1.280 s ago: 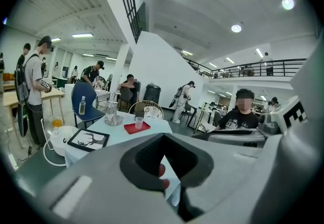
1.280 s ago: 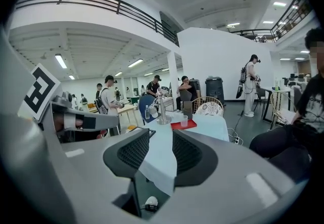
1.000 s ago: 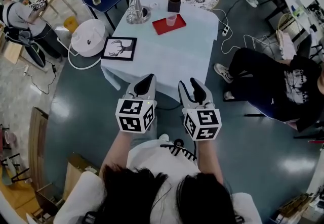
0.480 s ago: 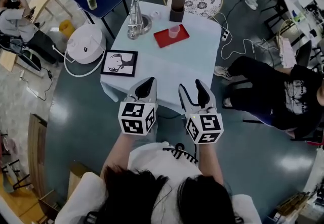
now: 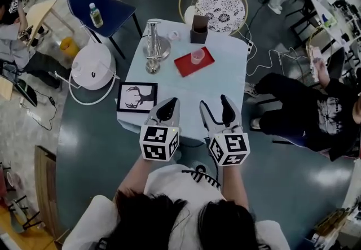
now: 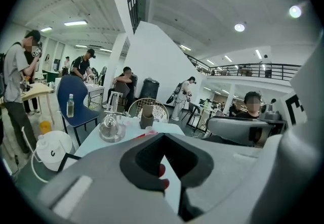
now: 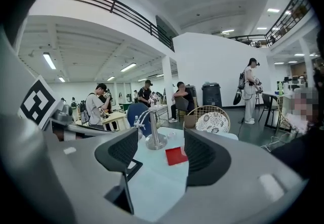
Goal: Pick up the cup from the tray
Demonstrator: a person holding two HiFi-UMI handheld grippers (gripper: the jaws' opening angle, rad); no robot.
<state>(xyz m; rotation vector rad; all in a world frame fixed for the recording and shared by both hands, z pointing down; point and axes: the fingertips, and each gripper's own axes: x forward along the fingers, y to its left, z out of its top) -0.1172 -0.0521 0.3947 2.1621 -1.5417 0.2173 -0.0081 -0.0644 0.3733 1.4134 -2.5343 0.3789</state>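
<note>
A small clear pink cup point(image 5: 197, 56) stands on a red tray point(image 5: 189, 66) at the far side of the white-clothed table point(image 5: 186, 96). Both grippers hover over the table's near edge, well short of the tray. My left gripper point(image 5: 167, 109) has its jaws together with nothing in them; in its own view the cup point(image 6: 150, 130) shows small above the left gripper point(image 6: 164, 167). My right gripper point(image 5: 215, 106) is open and empty. In the right gripper view the tray point(image 7: 176, 155) lies between the jaws of the right gripper point(image 7: 161, 154), far off, and the cup is hidden.
On the table are a framed deer picture point(image 5: 137, 97), a metal stand with a glass flask point(image 5: 152, 48) and a brown box point(image 5: 199, 29). Around it are a wicker chair point(image 5: 220, 1), a blue chair point(image 5: 96, 3), a white round appliance point(image 5: 93, 65) and a seated person point(image 5: 304, 108).
The table has come nearer and lower in the head view. Both grippers have advanced a little toward its near edge, with their jaws standing as before.
</note>
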